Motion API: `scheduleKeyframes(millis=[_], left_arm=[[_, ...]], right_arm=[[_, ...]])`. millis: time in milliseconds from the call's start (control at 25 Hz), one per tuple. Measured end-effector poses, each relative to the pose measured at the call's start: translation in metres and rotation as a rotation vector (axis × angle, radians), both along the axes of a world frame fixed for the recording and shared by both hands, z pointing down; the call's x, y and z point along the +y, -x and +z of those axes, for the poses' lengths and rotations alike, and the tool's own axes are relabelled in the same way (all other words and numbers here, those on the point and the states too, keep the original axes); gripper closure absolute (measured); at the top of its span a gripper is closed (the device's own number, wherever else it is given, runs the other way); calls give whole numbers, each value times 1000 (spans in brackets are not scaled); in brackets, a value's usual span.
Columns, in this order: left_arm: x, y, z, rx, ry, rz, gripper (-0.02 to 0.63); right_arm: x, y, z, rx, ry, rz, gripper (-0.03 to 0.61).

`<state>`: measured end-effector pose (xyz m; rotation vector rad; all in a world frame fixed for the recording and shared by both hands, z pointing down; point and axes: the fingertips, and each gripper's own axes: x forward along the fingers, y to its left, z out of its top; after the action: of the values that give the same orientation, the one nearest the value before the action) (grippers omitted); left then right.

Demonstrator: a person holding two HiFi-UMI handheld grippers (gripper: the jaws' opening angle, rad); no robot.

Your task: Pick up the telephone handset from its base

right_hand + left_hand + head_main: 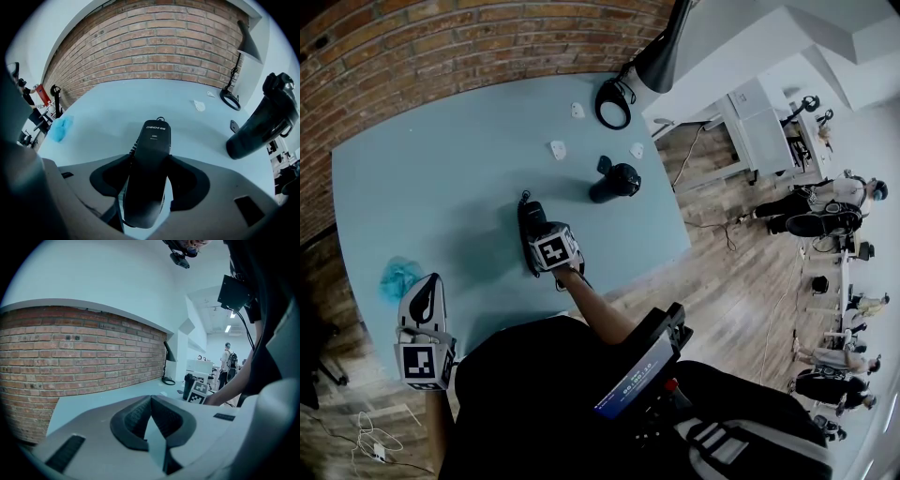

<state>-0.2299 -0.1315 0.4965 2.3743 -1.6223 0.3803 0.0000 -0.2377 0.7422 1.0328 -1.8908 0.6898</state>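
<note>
The black telephone [531, 223] lies mid-table on the pale blue table [441, 178]. My right gripper [540, 236] is tilted steeply down over it, marker cube on top. In the right gripper view the black handset [154, 136] runs lengthwise between the jaws of the right gripper [150, 155], and both dark fingertips touch its sides. The handset still rests low over the table, its coiled cord [133, 146] showing at its left. My left gripper [425, 292] hangs at the table's near left edge. In its own view the left gripper [150, 399] is shut with nothing in it.
A black bottle-like object [614, 181] [262, 122] lies to the right beyond the phone. A blue cloth [398, 277] [61, 127] sits near the left edge. A lamp base ring [612, 103] and small white bits [558, 148] lie toward the brick wall [441, 47]. People stand far right.
</note>
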Motion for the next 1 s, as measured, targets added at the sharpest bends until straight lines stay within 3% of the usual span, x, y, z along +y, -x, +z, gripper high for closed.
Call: scheduleKeyframes(millis=[720, 1000], left_arm=[[-1, -1, 4, -4, 5, 5, 589], [0, -2, 5, -2, 10, 6, 589]], right_arm=[[-3, -1, -6, -13, -11, 21, 339], [-1, 3, -11, 8, -35, -14, 342]])
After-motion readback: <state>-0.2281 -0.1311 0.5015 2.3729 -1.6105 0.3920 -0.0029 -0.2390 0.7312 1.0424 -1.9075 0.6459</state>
